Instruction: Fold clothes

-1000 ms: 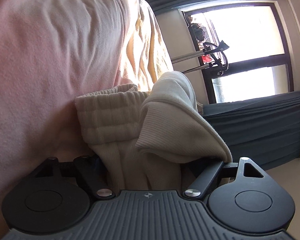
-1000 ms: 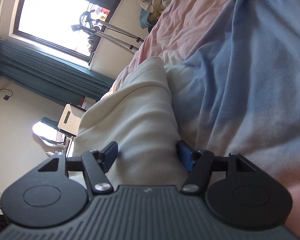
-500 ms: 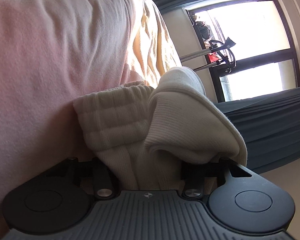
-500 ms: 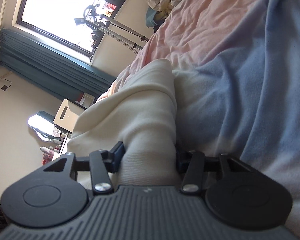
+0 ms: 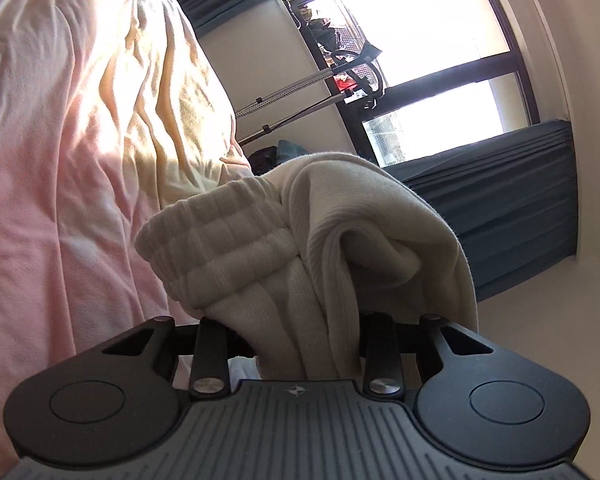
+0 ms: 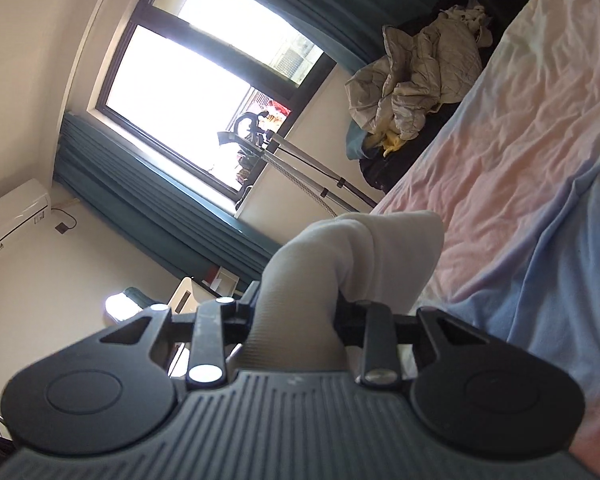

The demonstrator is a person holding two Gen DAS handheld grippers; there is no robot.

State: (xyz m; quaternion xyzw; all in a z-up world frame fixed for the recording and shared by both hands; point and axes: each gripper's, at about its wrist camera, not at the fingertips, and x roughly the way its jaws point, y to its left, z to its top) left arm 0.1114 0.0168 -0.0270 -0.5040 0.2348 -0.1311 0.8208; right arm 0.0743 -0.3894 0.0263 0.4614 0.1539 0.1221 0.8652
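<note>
the left gripper (image 5: 296, 336) is clamped on the ribbed hem of a cream garment (image 5: 320, 240), and the right gripper (image 6: 296, 320) pinches another bunch of the same cloth (image 6: 352, 256). the garment hangs off the pink-and-blue bedsheet (image 6: 520, 168). this looks like the lift-and-spread step; next, the cloth likely needs laying flat on the bed, edges aligned, before folding.

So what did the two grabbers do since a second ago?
Both closed on the cream garment: the left gripper squeezed its ribbed cuff, the right gripper pinched another part, then lifted it off the bedsheet. The window and bed stayed put.
</note>
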